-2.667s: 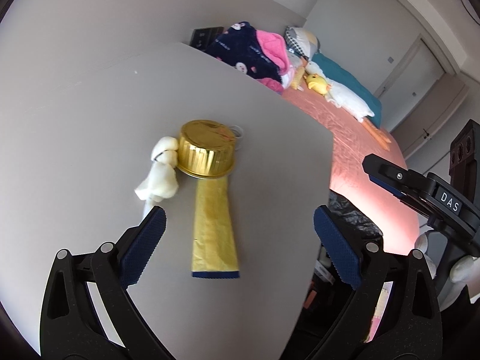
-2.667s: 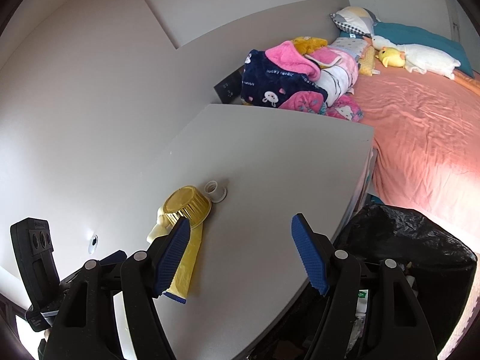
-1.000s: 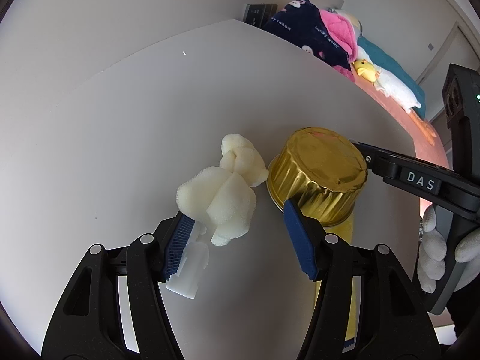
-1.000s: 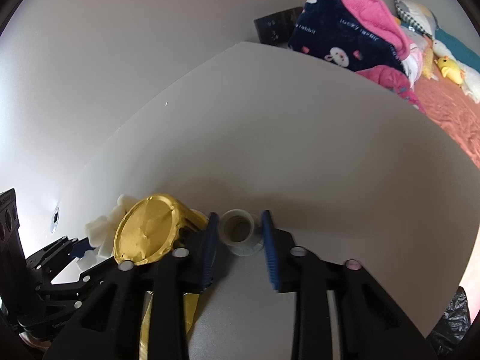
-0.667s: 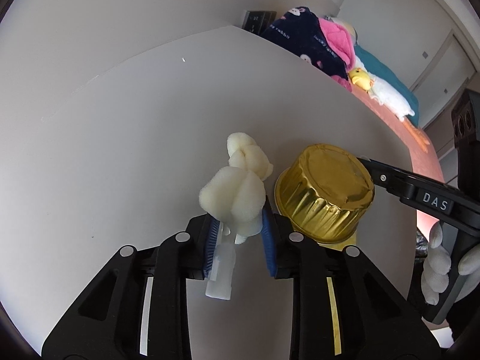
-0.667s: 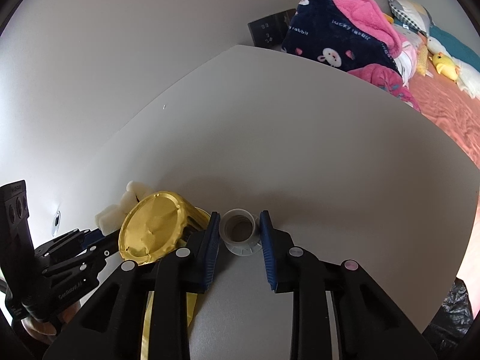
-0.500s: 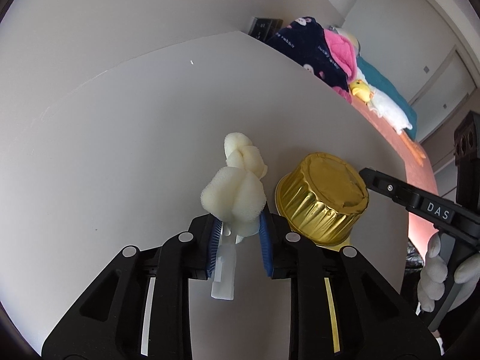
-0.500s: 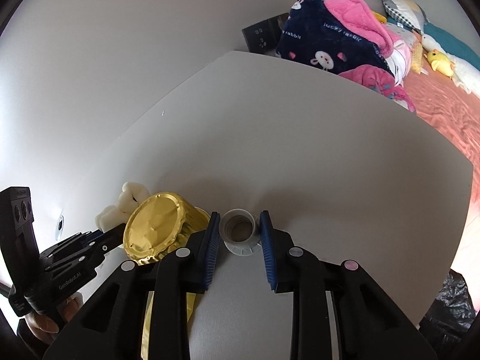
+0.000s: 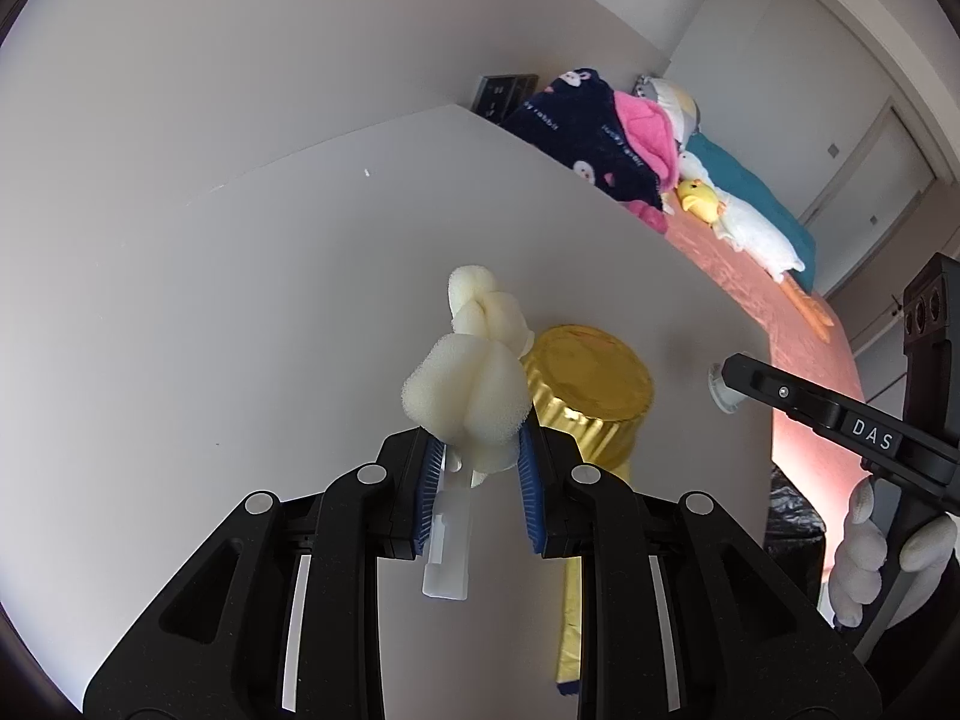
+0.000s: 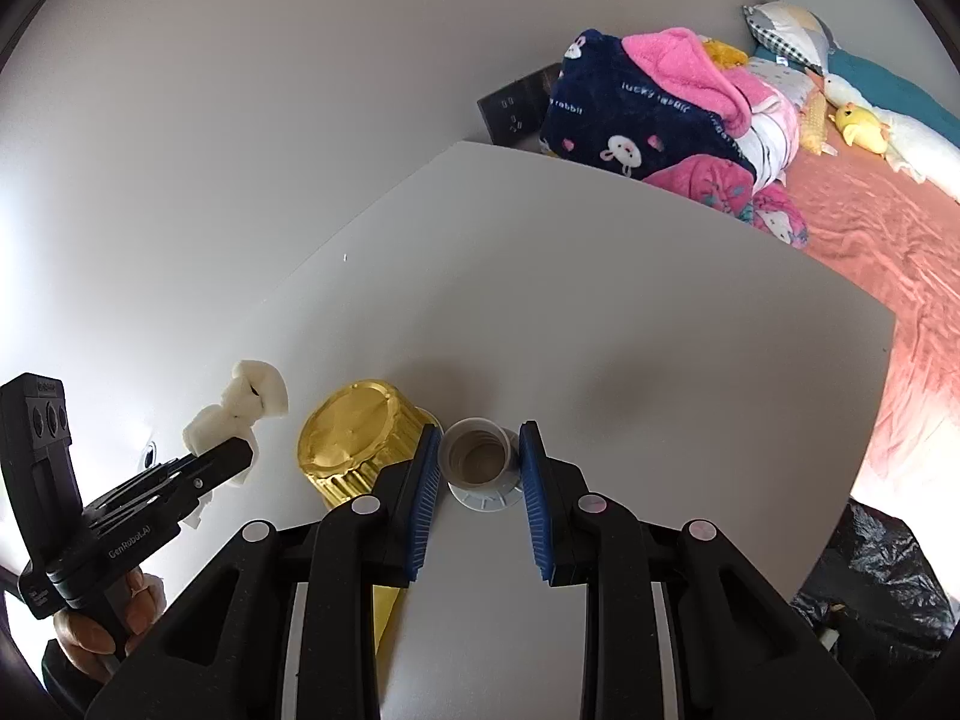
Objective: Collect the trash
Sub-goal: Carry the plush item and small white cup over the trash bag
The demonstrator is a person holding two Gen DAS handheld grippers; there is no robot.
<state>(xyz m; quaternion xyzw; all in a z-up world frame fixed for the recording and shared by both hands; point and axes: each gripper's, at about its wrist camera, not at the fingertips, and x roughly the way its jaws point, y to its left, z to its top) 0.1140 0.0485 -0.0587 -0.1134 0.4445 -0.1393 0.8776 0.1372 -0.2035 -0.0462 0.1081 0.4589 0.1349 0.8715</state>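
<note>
My left gripper [image 9: 477, 450] is shut on a cream sponge brush [image 9: 465, 387] with a white plastic handle [image 9: 447, 546], held clear above the grey table [image 9: 240, 330]. The right wrist view shows that same sponge brush [image 10: 237, 411] at the left. My right gripper [image 10: 477, 459] is shut on a small white bottle cap [image 10: 480, 459], lifted just off the table. An upturned gold foil cup [image 9: 585, 390] stands on the table beside the sponge, on a yellow wrapper [image 9: 567, 618]. The foil cup [image 10: 351, 441] sits just left of the cap.
A black trash bag [image 10: 870, 588] hangs open off the table's right edge. Beyond the table lies a bed with a salmon sheet [image 10: 888, 228], piled blankets [image 10: 660, 102] and plush toys [image 10: 864, 120]. A gloved hand [image 9: 870, 546] holds the right gripper's handle.
My left gripper closed on the sponge brush and raised it off the table. My right gripper, shut on the cap, lifted and drew back; the foil cup and wrapper stayed put.
</note>
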